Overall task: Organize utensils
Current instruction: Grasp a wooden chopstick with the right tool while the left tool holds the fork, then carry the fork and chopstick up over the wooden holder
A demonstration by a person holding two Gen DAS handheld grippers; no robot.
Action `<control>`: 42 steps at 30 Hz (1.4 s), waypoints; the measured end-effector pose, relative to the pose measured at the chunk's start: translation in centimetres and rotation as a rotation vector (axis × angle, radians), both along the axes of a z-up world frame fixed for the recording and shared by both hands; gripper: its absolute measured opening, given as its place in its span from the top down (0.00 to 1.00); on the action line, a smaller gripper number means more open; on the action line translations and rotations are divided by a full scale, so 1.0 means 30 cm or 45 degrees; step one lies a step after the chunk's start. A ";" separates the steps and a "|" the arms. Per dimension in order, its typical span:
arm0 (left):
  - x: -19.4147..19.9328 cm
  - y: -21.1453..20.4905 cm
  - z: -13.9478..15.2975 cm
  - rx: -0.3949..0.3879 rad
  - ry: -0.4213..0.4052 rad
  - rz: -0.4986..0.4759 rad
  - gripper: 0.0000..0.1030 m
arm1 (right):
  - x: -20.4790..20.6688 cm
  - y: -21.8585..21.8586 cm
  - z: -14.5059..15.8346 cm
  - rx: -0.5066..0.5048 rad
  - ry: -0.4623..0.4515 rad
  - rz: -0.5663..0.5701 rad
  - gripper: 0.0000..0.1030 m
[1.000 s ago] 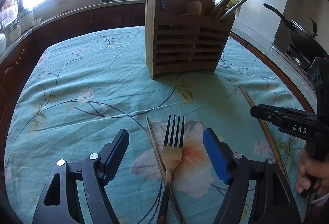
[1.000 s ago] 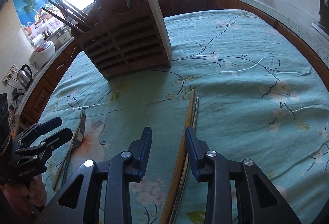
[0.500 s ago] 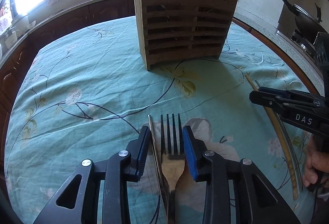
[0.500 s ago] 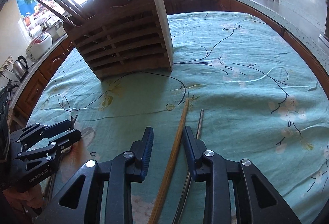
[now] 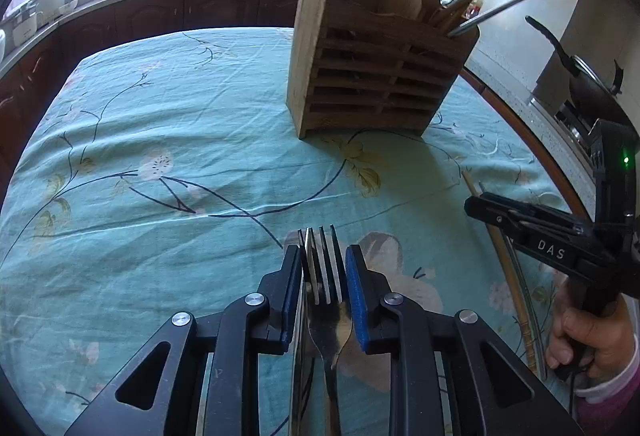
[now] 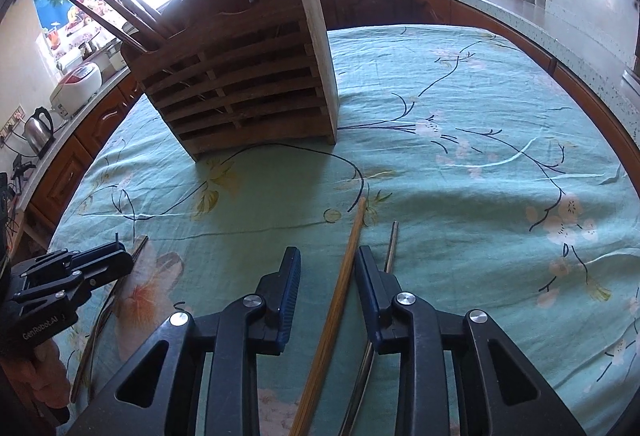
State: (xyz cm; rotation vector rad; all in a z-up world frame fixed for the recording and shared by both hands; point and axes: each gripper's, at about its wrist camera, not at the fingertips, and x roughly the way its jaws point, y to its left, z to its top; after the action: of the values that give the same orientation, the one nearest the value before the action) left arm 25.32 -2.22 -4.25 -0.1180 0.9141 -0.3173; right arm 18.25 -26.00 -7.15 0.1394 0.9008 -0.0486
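Note:
A steel fork (image 5: 325,264) and a thin metal utensil (image 5: 307,256) lying against it sit between the blue pads of my left gripper (image 5: 322,256). Its jaws are closing, and the pads press on both sides of the fork. The tines point toward the wooden utensil holder (image 5: 368,76). My right gripper (image 6: 328,256) straddles a wooden chopstick (image 6: 344,284). That chopstick lies near the right pad, with a gap to the left pad. A metal chopstick (image 6: 392,244) lies just outside the right finger. The holder (image 6: 240,84) stands ahead with several utensils in it.
A teal flowered tablecloth (image 5: 160,156) covers the table. Dark counters ring it, with a pan on a stove (image 5: 592,88) at the right. A kettle (image 6: 38,128) and a rice cooker (image 6: 80,84) stand on the left counter. A hand (image 5: 588,336) holds the right gripper.
The left jaws went from wide apart to closed in around the fork and the thin utensil. The right gripper slid a little forward along the wooden chopstick, with its gap much the same.

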 end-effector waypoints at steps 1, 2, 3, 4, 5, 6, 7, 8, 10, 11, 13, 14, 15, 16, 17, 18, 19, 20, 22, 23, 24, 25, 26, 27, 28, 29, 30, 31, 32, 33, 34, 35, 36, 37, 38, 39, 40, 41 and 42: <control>-0.006 0.017 0.003 -0.012 0.000 0.013 0.79 | 0.001 0.006 -0.001 -0.009 0.001 0.004 0.71; -0.011 0.034 0.005 -0.019 -0.002 0.025 0.79 | 0.001 0.010 -0.002 -0.017 0.004 0.009 0.71; -0.017 0.054 0.008 -0.028 -0.004 0.038 0.79 | 0.001 0.009 -0.002 -0.019 0.005 0.014 0.72; -0.020 0.073 0.006 -0.036 -0.003 0.050 0.79 | 0.001 0.009 -0.002 -0.021 0.005 0.015 0.72; -0.022 0.095 0.002 -0.045 0.000 0.065 0.79 | 0.000 0.007 -0.001 -0.023 0.005 0.014 0.75; -0.025 0.116 -0.002 -0.059 0.007 0.082 0.79 | -0.001 0.003 -0.001 -0.017 0.004 0.014 0.75; -0.024 0.139 -0.012 -0.071 0.020 0.099 0.79 | -0.001 -0.001 -0.001 -0.008 0.004 0.014 0.75; -0.022 0.159 -0.023 -0.077 0.033 0.119 0.79 | -0.001 -0.002 -0.002 -0.007 0.006 0.015 0.76; -0.021 0.189 -0.045 -0.071 0.060 0.159 0.79 | 0.001 0.001 -0.002 -0.021 0.011 0.015 0.78; -0.022 0.197 -0.048 -0.087 0.053 0.162 0.79 | 0.003 0.002 -0.001 -0.025 0.016 0.015 0.78; -0.024 0.201 -0.047 -0.080 0.064 0.178 0.79 | 0.010 0.004 0.002 -0.022 0.029 0.015 0.77; -0.024 0.195 -0.046 -0.056 0.072 0.182 0.79 | 0.015 0.005 0.004 -0.029 0.037 0.020 0.77; -0.021 0.185 -0.044 -0.031 0.076 0.178 0.78 | 0.022 0.006 0.005 -0.034 0.045 0.022 0.77; -0.019 0.173 -0.043 -0.003 0.076 0.171 0.76 | 0.029 0.005 0.005 -0.040 0.052 0.024 0.77; -0.018 0.156 -0.040 0.030 0.070 0.165 0.76 | 0.037 0.006 0.005 -0.049 0.055 0.025 0.77; -0.019 0.142 -0.037 0.064 0.060 0.159 0.76 | 0.042 0.010 0.004 -0.066 0.056 0.030 0.77; -0.017 0.128 -0.036 0.092 0.048 0.150 0.76 | 0.044 0.019 0.002 -0.090 0.055 0.036 0.77; -0.019 0.116 -0.037 0.114 0.038 0.142 0.76 | 0.045 0.026 0.000 -0.111 0.053 0.038 0.77; -0.017 0.108 -0.037 0.129 0.034 0.140 0.81 | 0.042 0.033 -0.003 -0.137 0.047 0.035 0.78; -0.016 0.111 -0.037 0.118 0.036 0.140 0.81 | 0.039 0.032 -0.002 -0.138 0.044 0.030 0.85; -0.017 0.117 -0.035 0.100 0.041 0.143 0.81 | 0.035 0.026 0.000 -0.116 0.043 0.024 0.92; -0.020 0.126 -0.034 0.083 0.045 0.148 0.81 | 0.031 0.018 0.002 -0.073 0.044 0.025 0.93; -0.024 0.134 -0.031 0.071 0.046 0.153 0.81 | 0.025 0.013 0.006 -0.044 0.045 0.023 0.93; -0.030 0.145 -0.024 0.063 0.042 0.159 0.81 | 0.013 0.011 0.011 -0.033 0.038 0.018 0.94; -0.039 0.156 -0.016 0.055 0.033 0.167 0.81 | -0.002 0.011 0.019 -0.019 0.025 0.015 0.94; -0.049 0.164 -0.007 0.046 0.024 0.174 0.81 | -0.020 0.011 0.029 0.010 0.012 0.014 0.94; -0.060 0.172 0.004 0.033 0.016 0.181 0.81 | -0.036 0.009 0.041 0.043 -0.002 0.015 0.94; -0.072 0.179 0.016 0.018 0.007 0.186 0.81 | -0.055 0.008 0.053 0.070 -0.019 0.014 0.94; -0.086 0.186 0.031 0.003 -0.006 0.192 0.81 | -0.072 0.008 0.069 0.090 -0.039 0.015 0.94; -0.103 0.193 0.048 -0.010 -0.021 0.196 0.81 | -0.092 0.009 0.088 0.111 -0.066 0.023 0.94; -0.121 0.196 0.066 -0.023 -0.037 0.198 0.81 | -0.112 0.010 0.108 0.135 -0.093 0.032 0.94; -0.139 0.200 0.085 -0.038 -0.055 0.198 0.81 | -0.131 0.014 0.130 0.155 -0.116 0.038 0.94; -0.158 0.207 0.105 -0.052 -0.073 0.199 0.81 | -0.151 0.016 0.152 0.174 -0.141 0.044 0.94; -0.176 0.211 0.124 -0.065 -0.091 0.200 0.81 | -0.165 0.019 0.176 0.190 -0.166 0.051 0.94; -0.195 0.215 0.143 -0.076 -0.110 0.200 0.81 | -0.177 0.024 0.201 0.201 -0.189 0.057 0.94; -0.218 0.224 0.163 -0.087 -0.129 0.200 0.81 | -0.195 0.028 0.225 0.207 -0.213 0.064 0.94; -0.237 0.228 0.180 -0.097 -0.146 0.200 0.81 | -0.211 0.034 0.248 0.211 -0.239 0.071 0.94; -0.256 0.231 0.197 -0.107 -0.163 0.197 0.81 | -0.229 0.038 0.271 0.215 -0.265 0.078 0.94; -0.274 0.232 0.212 -0.116 -0.177 0.194 0.81 | -0.243 0.047 0.293 0.218 -0.288 0.084 0.94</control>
State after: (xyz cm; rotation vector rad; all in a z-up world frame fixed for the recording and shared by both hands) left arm 17.09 4.76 2.11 -0.2450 0.7486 -0.2228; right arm 10.94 -24.58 1.64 0.2692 0.6821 0.1040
